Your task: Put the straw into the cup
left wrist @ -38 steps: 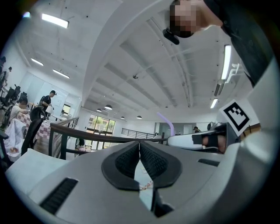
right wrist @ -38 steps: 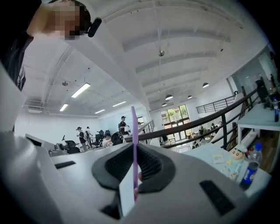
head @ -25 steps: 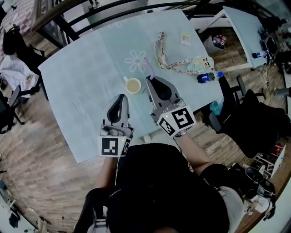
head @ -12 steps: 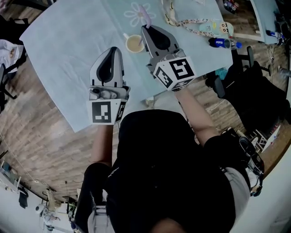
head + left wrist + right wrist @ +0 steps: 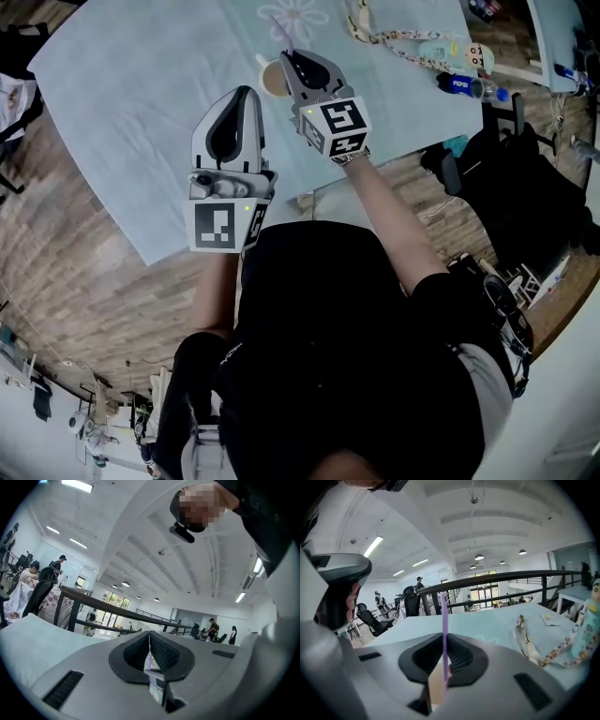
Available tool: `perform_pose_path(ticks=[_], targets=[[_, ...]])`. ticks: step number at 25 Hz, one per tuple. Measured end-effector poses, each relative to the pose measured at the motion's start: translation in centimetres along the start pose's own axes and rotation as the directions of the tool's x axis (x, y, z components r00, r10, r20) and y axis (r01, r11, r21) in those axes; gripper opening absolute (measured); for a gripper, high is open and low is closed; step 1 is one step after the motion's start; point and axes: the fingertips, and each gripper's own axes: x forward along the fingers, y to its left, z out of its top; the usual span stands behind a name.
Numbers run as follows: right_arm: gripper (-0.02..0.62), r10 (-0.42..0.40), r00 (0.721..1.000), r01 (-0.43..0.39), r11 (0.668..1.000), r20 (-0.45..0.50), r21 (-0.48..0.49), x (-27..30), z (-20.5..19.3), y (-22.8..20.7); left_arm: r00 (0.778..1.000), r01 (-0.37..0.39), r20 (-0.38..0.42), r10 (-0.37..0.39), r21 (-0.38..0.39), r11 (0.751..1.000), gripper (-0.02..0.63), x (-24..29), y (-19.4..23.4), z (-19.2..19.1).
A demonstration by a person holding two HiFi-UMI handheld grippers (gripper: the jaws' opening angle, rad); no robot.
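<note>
As the head view looks down, the right gripper [image 5: 287, 56] overlaps a small white cup [image 5: 270, 82] just beside its tips, with a patterned lanyard [image 5: 403, 37] to its right. In the left gripper view, the left gripper [image 5: 150, 641] has its ribbed black pads together on nothing. In the right gripper view, the pads clamp a thin lilac straw [image 5: 444, 620] upright.

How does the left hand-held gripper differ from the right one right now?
The right hand-held gripper clamps a purple straw; the left hand-held gripper has its jaws together, empty. The right reaches out by the cup; the left hangs back, nearer the person. Both carry a marker cube.
</note>
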Motion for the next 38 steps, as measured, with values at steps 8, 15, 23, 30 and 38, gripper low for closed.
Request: perform_pose_path(ticks=[8,15,23,30,38], targets=[[0.034,0.005,0.998,-0.006,1.000,-0.056,-0.015,0.9,-1.9,0.3,1.000,-0.017,-0.009,0.017,-0.014,1.000,0.015,-0.1,0.6,-0.4],[0.034,-0.011,0.996,0.009,1.000,-0.094,-0.021,1.8,-2.4,-0.1,1.000,-0.020,-0.018,0.020,-0.016,1.000,0.015,-0.1,0.4,-0.8],[0.037,-0.050,0.985,0.041,0.998,-0.164,-0.054,3.0,-2.7,-0.4,1.000,-0.011,-0.015,0.011,-0.012,1.000,0.015,0.0,0.1,-0.8],[0.098,-0.034,0.981,0.028,0.999,-0.189,-0.035,3.0,-2.8,-0.3,1.000,-0.024,-0.004,0.024,0.002,1.000,0.015,-0.6,-0.1,-0.5],[0.165,-0.033,0.988,0.032,0.999,-0.150,-0.014,1.4,-2.0,-0.6,0.998,-0.058,0.010,0.058,0.019,0.998,0.015,-1.9,-0.9,-0.2]])
